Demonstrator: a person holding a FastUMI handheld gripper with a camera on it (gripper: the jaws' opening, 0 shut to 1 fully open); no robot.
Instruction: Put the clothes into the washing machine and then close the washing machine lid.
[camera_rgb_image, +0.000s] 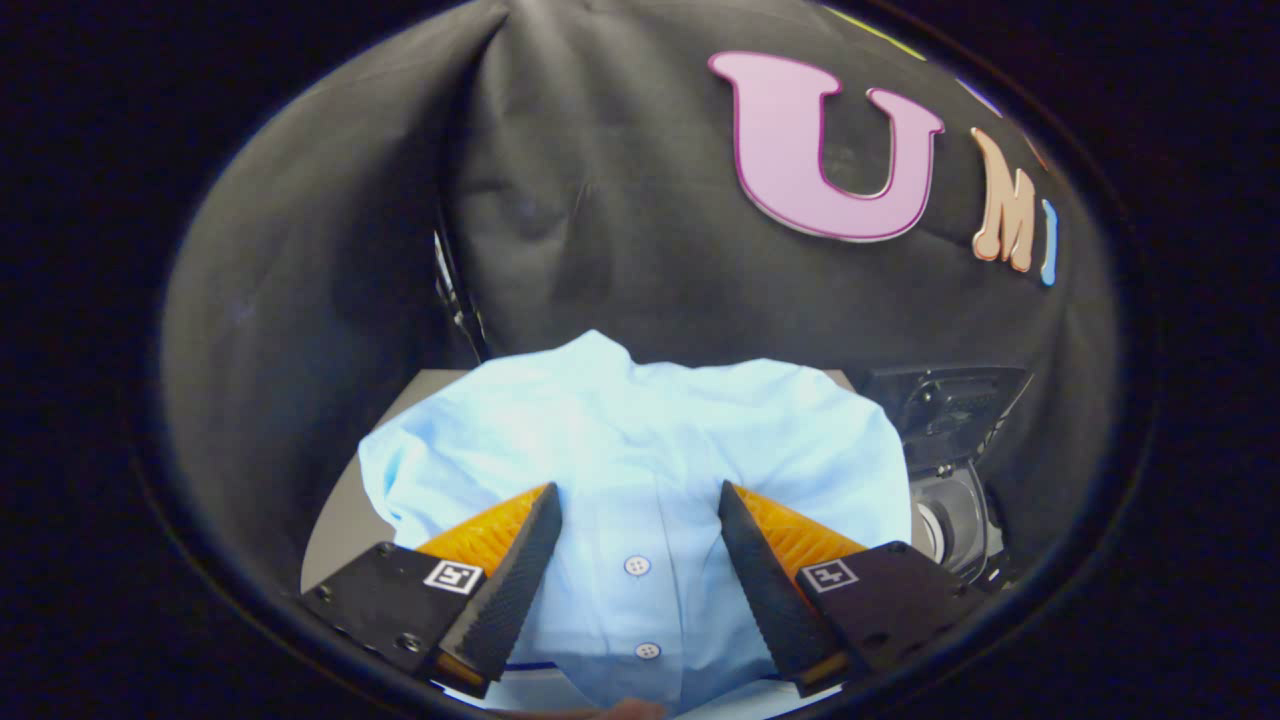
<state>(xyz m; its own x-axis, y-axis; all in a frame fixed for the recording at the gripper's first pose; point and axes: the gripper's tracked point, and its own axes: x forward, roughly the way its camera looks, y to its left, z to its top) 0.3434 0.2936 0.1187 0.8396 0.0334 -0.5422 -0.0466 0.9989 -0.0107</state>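
Note:
A light blue buttoned shirt (640, 450) lies crumpled on a grey table (335, 530), spreading out ahead of and under my fingers. My gripper (640, 495) stands open above it, and the shirt's button strip runs through the gap between the fingers. Neither finger presses on the cloth. To the right of the shirt, beyond the right finger, stands a small grey washing machine (955, 510) with its dark lid (945, 405) raised.
The black cloth wall rises close behind the table and wraps round on the left. A dark upright bar (455, 290) stands at the wall's corner behind the shirt's left side.

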